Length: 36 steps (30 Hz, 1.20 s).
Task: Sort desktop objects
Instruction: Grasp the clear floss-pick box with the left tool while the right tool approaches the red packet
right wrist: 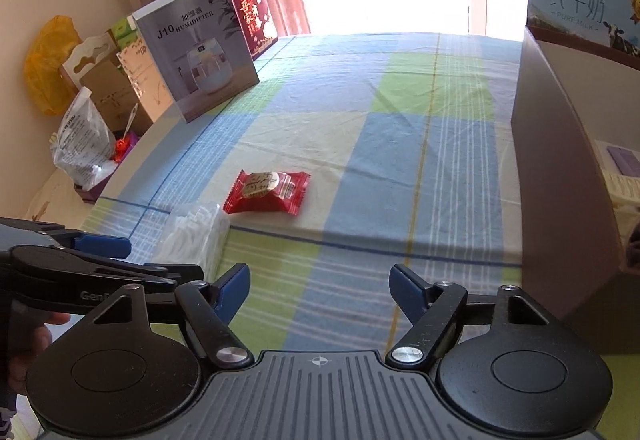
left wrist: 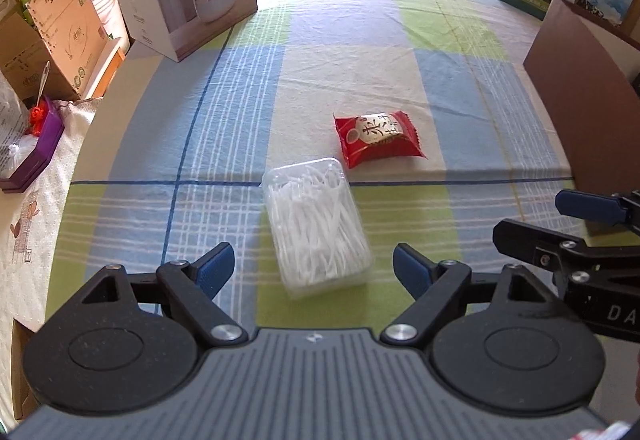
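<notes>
I see the clear box of picks (left wrist: 316,224) at lower centre, the red snack packet (left wrist: 378,138) just beyond it. My left gripper (left wrist: 314,266) and right gripper (right wrist: 320,280) are both spread wide, empty. The box looks light, stiff, slick: I should take it across its long sides.

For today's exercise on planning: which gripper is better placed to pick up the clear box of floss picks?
Left. The left gripper is open, its fingers flanking the clear box; the right gripper faces bare cloth.

Left gripper (left wrist: 314,270) and right gripper (right wrist: 320,282) spread wide, empty.
</notes>
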Available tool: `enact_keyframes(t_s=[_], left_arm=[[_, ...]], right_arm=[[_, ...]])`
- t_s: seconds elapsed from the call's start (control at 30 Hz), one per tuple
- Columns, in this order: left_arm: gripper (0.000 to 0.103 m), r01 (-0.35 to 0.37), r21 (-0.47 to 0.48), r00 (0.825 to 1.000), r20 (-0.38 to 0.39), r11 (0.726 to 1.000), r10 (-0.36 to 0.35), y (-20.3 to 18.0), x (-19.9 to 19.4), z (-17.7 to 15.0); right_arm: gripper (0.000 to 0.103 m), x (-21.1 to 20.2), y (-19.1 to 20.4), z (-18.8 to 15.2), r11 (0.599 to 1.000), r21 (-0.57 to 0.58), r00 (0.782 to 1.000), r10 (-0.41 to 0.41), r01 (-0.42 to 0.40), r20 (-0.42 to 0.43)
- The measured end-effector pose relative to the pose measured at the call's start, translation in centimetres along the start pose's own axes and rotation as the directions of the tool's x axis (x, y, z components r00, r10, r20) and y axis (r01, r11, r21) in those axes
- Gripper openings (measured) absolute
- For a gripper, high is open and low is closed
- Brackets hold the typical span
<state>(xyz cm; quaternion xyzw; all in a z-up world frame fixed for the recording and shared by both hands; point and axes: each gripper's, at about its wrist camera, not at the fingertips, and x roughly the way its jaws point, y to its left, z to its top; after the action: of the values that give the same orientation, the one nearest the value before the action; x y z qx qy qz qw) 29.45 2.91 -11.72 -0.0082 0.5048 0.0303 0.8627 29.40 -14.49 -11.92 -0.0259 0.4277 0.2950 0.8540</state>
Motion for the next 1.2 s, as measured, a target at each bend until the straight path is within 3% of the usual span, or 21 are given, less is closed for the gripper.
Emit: enact_keyframes(t_s=[0.17, 0.3, 0.43, 0.53, 0.67, 0.8, 0.9, 1.1, 1.2], left_arm=[[0.074, -0.004, -0.006, 1.0, -0.018, 1.0, 0.004, 0.5, 2.1, 0.8], [0.056, -0.007, -0.025, 1.0, -0.02, 1.0, 0.006, 1.5, 2.9, 1.1], [0.054, -0.003, -0.068, 1.0, -0.021, 0.998, 0.002, 3.0, 3.3, 1.3], [0.054, -0.017, -0.081, 1.0, -0.021, 0.997, 0.015, 3.9, 3.4, 1.4], [0.054, -0.029, -0.108, 1.0, -0.014, 0.994, 0.027, 5.2, 3.3, 1.6], [0.054, -0.039, -0.138, 0.999, -0.017, 0.99, 0.037, 6.6, 3.4, 1.7], [0.054, -0.045, -0.148, 0.999, -0.015, 0.988, 0.043, 7.3, 3.4, 1.8], [0.054, -0.044, -0.145, 0.999, -0.014, 0.988, 0.042, 7.3, 3.5, 1.8], [0.053, -0.041, -0.138, 0.999, -0.02, 0.99, 0.039, 7.2, 3.7, 1.8]], right_arm=[[0.074, 1.9, 0.1, 1.1, 0.999, -0.041, 1.0, 0.009, -0.01, -0.018], [0.074, 3.6, 0.7, 2.0, 0.994, -0.102, 0.999, 0.026, -0.03, -0.036], [0.074, 5.4, 1.6, 2.9, 0.982, -0.18, 0.998, 0.04, -0.046, -0.04], [0.075, 6.6, 2.9, 3.5, 0.949, -0.309, 0.998, 0.065, -0.066, -0.014], [0.075, 8.3, 4.6, 4.0, 0.873, -0.478, 0.994, 0.106, -0.097, -0.008], [0.075, 9.8, 5.1, 4.1, 0.809, -0.571, 0.99, 0.135, -0.139, -0.049], [0.074, 10.7, 5.0, 4.2, 0.783, -0.602, 0.988, 0.134, -0.155, -0.08], [0.056, 10.7, 4.8, 4.5, 0.798, -0.575, 0.984, 0.13, -0.179, -0.125], [0.054, 10.3, 5.1, 4.6, 0.827, -0.536, 0.985, 0.116, -0.168, -0.131]])
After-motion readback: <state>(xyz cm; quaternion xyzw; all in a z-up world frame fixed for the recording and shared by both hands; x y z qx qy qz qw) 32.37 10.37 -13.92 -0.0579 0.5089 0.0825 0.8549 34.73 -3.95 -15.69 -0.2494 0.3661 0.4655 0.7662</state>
